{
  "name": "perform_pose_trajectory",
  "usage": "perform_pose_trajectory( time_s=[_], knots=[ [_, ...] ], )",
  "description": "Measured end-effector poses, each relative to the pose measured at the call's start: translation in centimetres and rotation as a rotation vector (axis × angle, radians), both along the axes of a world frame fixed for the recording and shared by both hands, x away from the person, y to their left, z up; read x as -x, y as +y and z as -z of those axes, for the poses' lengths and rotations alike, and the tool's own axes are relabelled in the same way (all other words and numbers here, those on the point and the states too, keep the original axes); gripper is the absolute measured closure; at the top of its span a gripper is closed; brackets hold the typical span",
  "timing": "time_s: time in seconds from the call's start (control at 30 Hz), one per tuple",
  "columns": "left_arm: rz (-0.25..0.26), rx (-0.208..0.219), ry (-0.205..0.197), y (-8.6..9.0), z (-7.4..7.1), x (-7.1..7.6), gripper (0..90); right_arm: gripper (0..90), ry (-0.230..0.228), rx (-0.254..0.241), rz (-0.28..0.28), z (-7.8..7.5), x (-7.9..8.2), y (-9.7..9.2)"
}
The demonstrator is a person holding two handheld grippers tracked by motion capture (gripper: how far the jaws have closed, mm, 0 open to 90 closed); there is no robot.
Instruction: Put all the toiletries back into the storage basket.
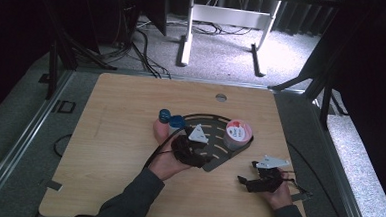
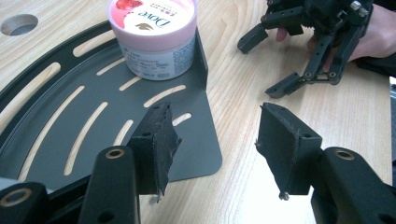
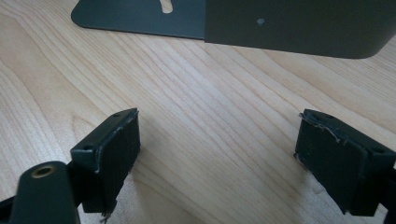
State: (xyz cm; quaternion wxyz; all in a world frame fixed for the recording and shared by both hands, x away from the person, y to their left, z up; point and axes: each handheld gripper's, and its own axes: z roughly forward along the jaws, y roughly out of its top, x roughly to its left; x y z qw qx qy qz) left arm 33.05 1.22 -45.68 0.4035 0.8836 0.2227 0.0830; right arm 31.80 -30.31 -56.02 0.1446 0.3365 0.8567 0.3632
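A dark, fan-shaped slotted tray (image 1: 218, 157) lies at the middle of the wooden table. A Dove jar (image 1: 238, 133) with a pink and red lid stands in the tray's right corner, against its low wall. In the left gripper view the jar (image 2: 152, 37) is ahead and to the left. My left gripper (image 1: 203, 151) hovers over the tray's near part. Its jaws (image 2: 217, 123) are open with nothing between them, above the tray's corner (image 2: 196, 154). My right gripper (image 1: 246, 172) rests low near the table's front right and points at the tray wall (image 3: 299, 28). It (image 3: 217, 135) is open and empty over bare wood.
Two blue-capped small containers (image 1: 170, 120) stand at the tray's left end. A round cable hole (image 1: 221, 97) sits near the table's far edge. In the left gripper view, the other hand's gripper (image 2: 260, 67) is ahead on the right. Bare wood lies left of the tray.
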Motion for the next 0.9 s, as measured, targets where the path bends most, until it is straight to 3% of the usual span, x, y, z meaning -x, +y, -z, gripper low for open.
perform_pose_trajectory(
  time_s=[0.9],
  knots=[
    [-0.008, 0.004, -0.058, 3.2, -2.2, 1.2, 45.3, 13.8, 0.001, 0.000, 0.001, 0.0, 0.0, 0.0]
  ],
)
